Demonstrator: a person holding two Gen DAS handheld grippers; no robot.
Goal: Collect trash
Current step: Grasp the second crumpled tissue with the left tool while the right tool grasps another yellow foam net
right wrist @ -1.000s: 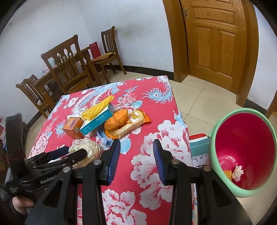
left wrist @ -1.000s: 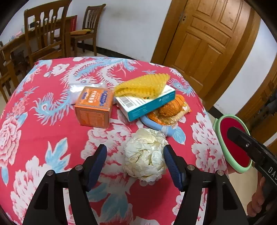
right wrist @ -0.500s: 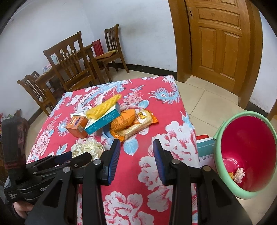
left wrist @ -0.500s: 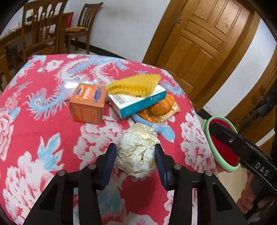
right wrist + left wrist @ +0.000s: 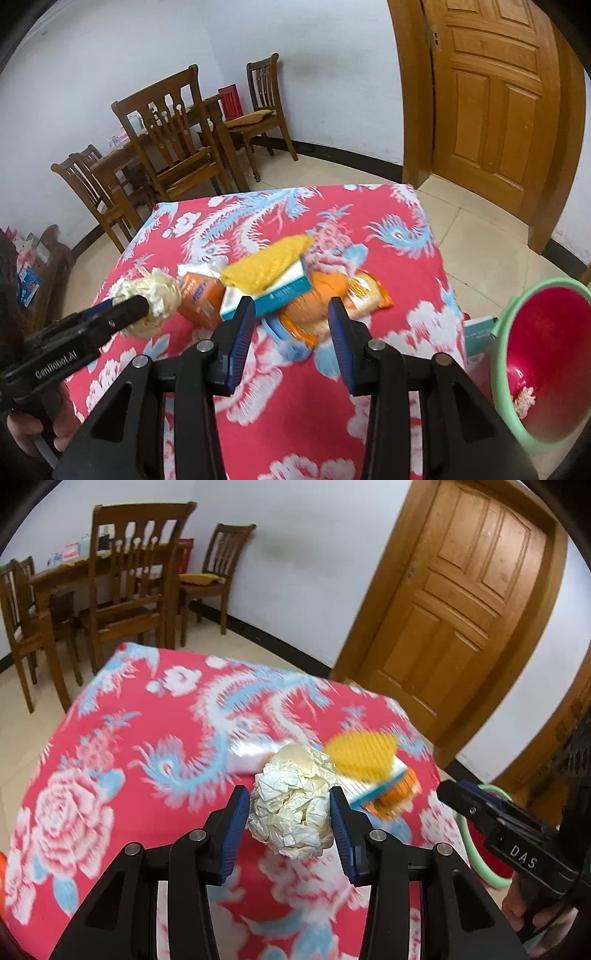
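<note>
A crumpled cream paper ball (image 5: 295,797) hangs above the red flowered tablecloth (image 5: 122,760), and my left gripper (image 5: 287,801) is shut on it. The right wrist view shows the same ball (image 5: 155,295) at the left, held off the cloth. My right gripper (image 5: 291,310) stands open with nothing between its fingers, above the near part of the table. Beyond it lie an orange box (image 5: 201,299), a yellow wavy packet (image 5: 266,266) on a teal-and-white box (image 5: 284,291), and an orange snack packet (image 5: 332,299). A green bin with a red inside (image 5: 502,332) stands at the right, with scraps at its bottom.
The bin is off the table's right edge, beside a teal box (image 5: 478,332) lying lower down. Wooden chairs (image 5: 177,140) and a dining table stand behind the table at the left. A wooden door (image 5: 498,92) is at the back right. Tiled floor surrounds the table.
My left gripper shut on the paper ball and lifted it off the cloth, swinging left. The right gripper drifted along the table with its jaws unchanged.
</note>
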